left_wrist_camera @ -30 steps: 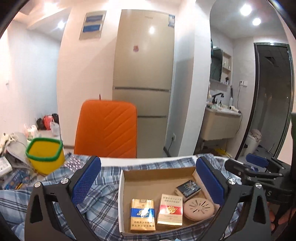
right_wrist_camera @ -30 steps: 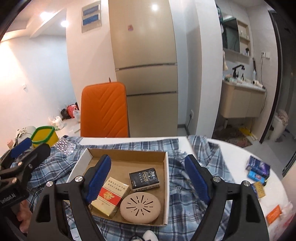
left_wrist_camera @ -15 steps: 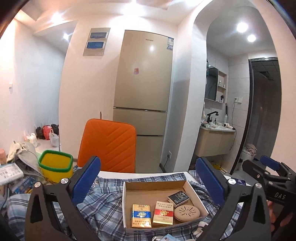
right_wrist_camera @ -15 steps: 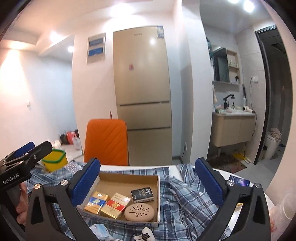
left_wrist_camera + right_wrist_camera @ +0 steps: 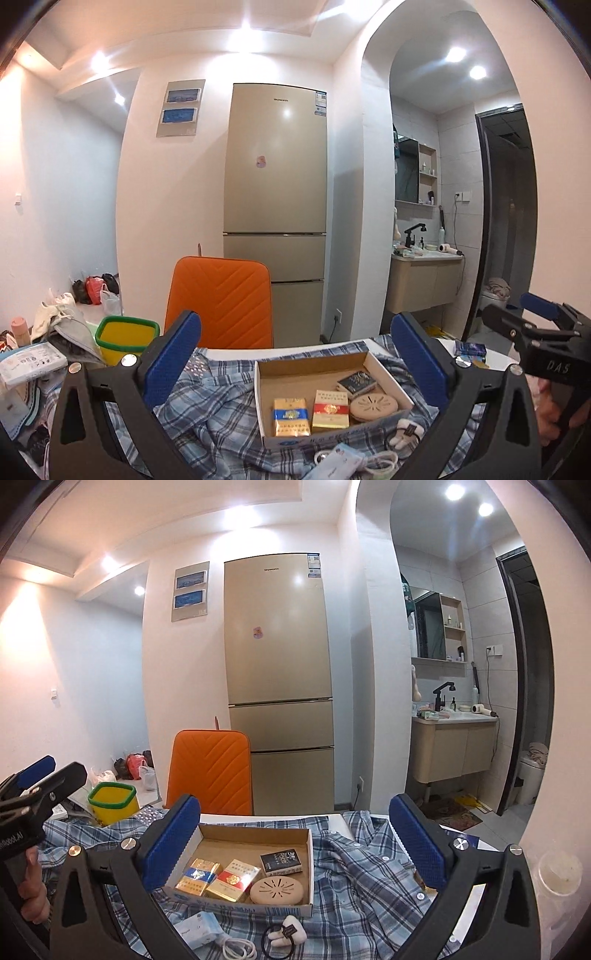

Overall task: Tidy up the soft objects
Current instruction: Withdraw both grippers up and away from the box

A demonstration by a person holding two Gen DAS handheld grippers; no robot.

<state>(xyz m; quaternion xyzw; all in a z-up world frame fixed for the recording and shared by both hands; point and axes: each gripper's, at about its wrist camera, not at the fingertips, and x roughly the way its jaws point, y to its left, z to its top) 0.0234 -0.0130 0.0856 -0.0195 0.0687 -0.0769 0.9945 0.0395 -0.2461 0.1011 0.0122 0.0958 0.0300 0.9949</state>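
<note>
We held both grippers raised above the surface, the left gripper (image 5: 295,354) and the right gripper (image 5: 293,830) each with fingers spread wide and nothing between them. The soft thing to sort, a blue plaid shirt (image 5: 354,882), lay crumpled across the surface, spreading under and around a shallow cardboard box (image 5: 255,835) that held cigarette packs (image 5: 217,880) and a round vented disc (image 5: 277,890). At the near edge a tissue pack (image 5: 199,925), a white cable (image 5: 236,948) and what may have been a tooth-shaped charm (image 5: 286,931) rested on the cloth. The main risk, as we judged it, was that pulling the shirt would drag or tip the box and scatter the small items, since they sat on the fabric. A pinch on a loose fold might also slip.
</note>
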